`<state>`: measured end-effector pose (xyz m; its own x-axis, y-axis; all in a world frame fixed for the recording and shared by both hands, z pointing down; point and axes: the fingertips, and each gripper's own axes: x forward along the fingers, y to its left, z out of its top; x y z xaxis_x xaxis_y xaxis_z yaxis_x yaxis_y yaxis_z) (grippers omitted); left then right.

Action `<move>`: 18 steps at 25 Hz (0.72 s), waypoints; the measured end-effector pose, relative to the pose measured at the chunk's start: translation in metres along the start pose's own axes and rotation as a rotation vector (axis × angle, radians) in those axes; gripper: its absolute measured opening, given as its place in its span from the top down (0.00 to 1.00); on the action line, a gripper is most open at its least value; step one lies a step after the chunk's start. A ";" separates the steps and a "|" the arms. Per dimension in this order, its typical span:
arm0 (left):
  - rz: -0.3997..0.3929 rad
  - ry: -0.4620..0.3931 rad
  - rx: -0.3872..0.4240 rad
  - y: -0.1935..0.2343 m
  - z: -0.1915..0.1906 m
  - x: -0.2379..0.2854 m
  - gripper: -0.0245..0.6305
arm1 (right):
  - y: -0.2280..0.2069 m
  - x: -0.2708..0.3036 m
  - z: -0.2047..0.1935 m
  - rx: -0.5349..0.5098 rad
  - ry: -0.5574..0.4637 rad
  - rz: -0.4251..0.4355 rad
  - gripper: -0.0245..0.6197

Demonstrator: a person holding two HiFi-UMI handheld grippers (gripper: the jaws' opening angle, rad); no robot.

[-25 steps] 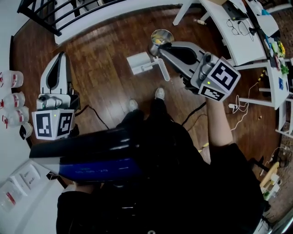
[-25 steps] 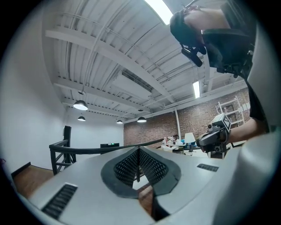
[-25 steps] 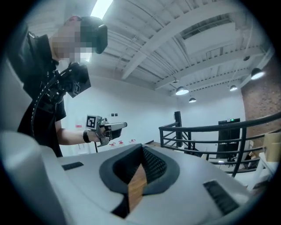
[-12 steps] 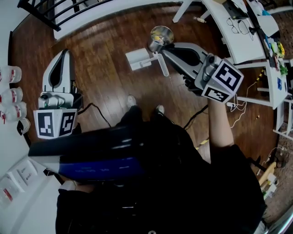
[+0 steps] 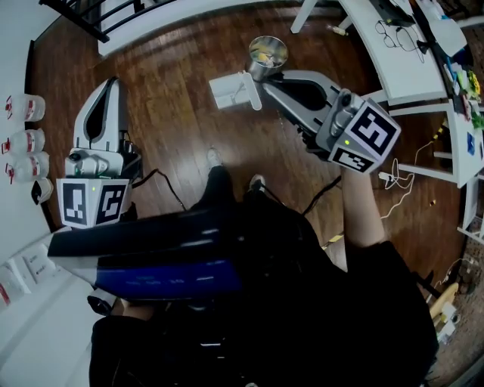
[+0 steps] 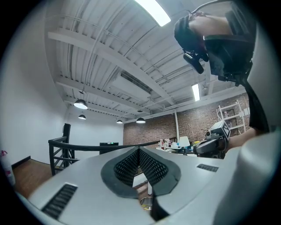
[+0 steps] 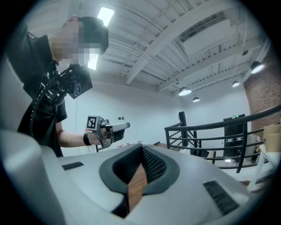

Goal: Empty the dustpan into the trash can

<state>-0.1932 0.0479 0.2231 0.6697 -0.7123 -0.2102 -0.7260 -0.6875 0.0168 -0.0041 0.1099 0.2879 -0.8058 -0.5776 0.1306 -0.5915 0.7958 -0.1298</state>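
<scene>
A white dustpan (image 5: 233,89) lies on the wooden floor at the top middle of the head view. Just beyond it stands a small metal trash can (image 5: 268,51) with yellowish scraps inside. My right gripper (image 5: 266,82) hovers with its tip over the dustpan's right edge, close to the can, shut and empty. Far to the left my left gripper (image 5: 110,85) points forward, also shut with nothing in it. In the left gripper view the shut left gripper (image 6: 139,152) shows the dustpan (image 6: 141,179) and the can's rim (image 6: 146,202) through the gap beneath its pads.
Plastic jars (image 5: 24,143) line the white wall at the left. A black railing (image 5: 98,15) runs along the top left. White tables (image 5: 412,68) crowd the right side, with cables (image 5: 397,181) on the floor near them. The person's feet (image 5: 215,159) stand just behind the dustpan.
The person has stepped forward and both grippers have shifted across the floor with the step. The dustpan and can sit slightly higher in the head view. Both grippers stayed shut.
</scene>
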 end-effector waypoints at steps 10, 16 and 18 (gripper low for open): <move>-0.014 0.038 0.031 -0.119 0.007 -0.027 0.96 | 0.028 -0.080 0.000 0.026 -0.114 -0.003 0.96; -0.050 0.054 0.066 -0.137 0.019 -0.030 0.96 | 0.050 -0.081 0.002 0.024 -0.102 -0.002 0.96; -0.059 0.058 0.070 -0.137 0.019 -0.030 0.96 | 0.054 -0.079 0.003 0.016 -0.098 -0.013 0.96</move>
<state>-0.1167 0.1663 0.2082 0.7177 -0.6796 -0.1519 -0.6931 -0.7181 -0.0625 0.0277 0.1981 0.2675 -0.7968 -0.6032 0.0359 -0.6013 0.7857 -0.1450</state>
